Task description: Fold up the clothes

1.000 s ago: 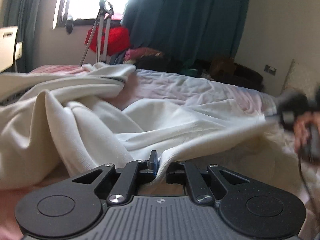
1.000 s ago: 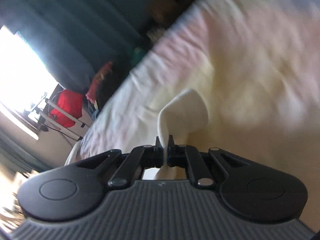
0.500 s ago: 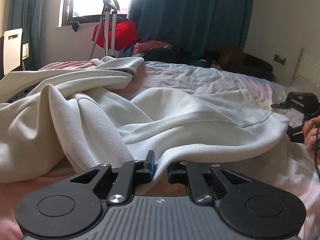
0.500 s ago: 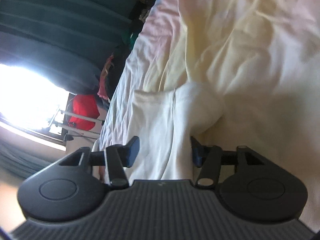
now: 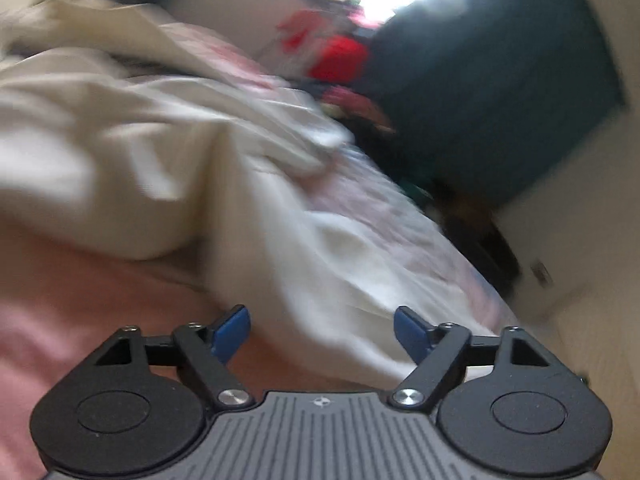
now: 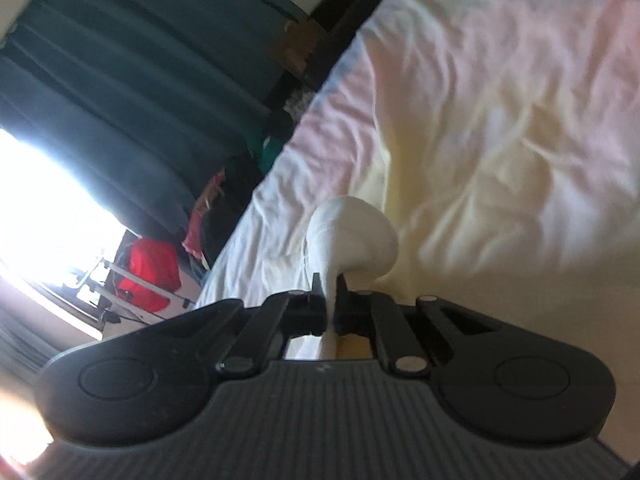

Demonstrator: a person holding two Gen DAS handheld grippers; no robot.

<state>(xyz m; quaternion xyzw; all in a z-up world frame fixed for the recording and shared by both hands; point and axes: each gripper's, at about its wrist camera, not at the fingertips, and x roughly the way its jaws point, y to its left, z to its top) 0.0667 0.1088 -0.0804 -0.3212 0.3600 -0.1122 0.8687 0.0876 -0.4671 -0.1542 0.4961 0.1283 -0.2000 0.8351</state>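
Left gripper [image 5: 322, 334] has just let its hem go and swung off – jaws wide, empty. Right gripper [image 6: 329, 294] just reclamped on a corner of the cream garment [image 5: 160, 152], heaped across the bed [image 6: 520, 120], long axis unclear. Mid-fold – next: left regrabs an edge

The cream-white, thick knit garment [image 5: 168, 152] you are folding lies rumpled across the bed [image 5: 60, 312], heaped in soft, deep folds on its pink sheet. From the left wrist view, which is blurred, one broad fold runs down toward you. In the right wrist view, a rounded loop of the same cream fabric [image 6: 352, 236] stands up off the pale, wrinkled sheet, its lower edge pinched together into a narrow strip.
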